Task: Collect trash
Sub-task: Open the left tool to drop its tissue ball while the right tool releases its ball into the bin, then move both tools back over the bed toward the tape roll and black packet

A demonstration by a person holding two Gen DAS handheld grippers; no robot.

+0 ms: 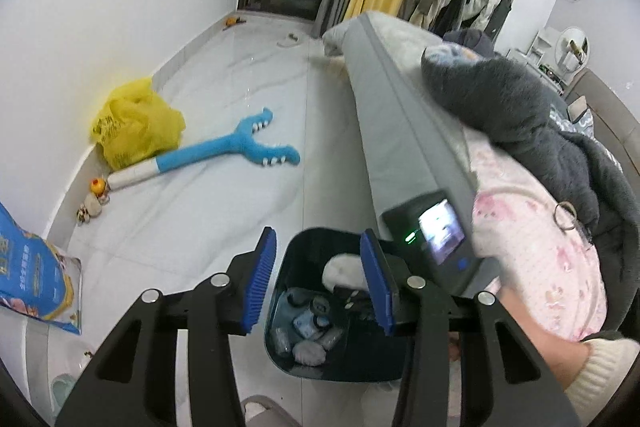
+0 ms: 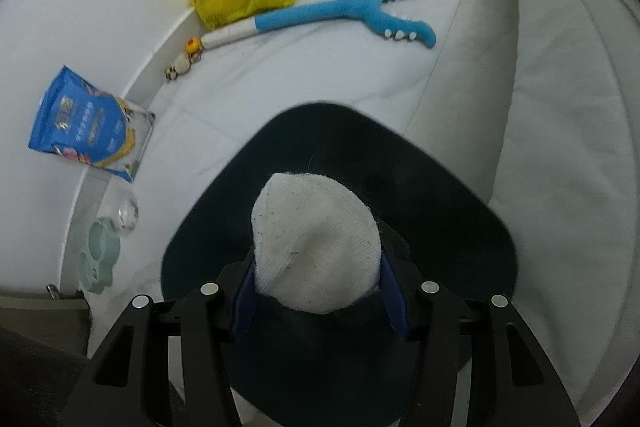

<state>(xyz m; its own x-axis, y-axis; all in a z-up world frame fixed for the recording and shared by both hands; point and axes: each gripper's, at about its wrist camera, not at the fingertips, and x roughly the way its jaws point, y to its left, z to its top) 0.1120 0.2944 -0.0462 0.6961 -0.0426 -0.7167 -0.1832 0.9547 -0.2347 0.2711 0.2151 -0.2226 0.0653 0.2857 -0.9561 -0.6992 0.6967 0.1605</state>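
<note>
Left wrist view: the left gripper (image 1: 320,281) stands wide apart and empty above the dark bin (image 1: 320,359), which holds wrappers and scraps. The white cloth (image 1: 344,269) shows at the bin's mouth, beside the right-hand pad — not between them.

Right wrist view: the right gripper (image 2: 318,291) is clamped on the white cloth (image 2: 316,243), held over the bin (image 2: 440,219).

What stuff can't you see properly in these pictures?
- Bin inside: in the right wrist view, the white cloth gripped in the right claw hides it.
- Trash in the bin: in the left wrist view, the open left claw covers part; the pieces are too small to name.
- Blue bag: cut by the left wrist view's edge; its print is too small to read.
</note>
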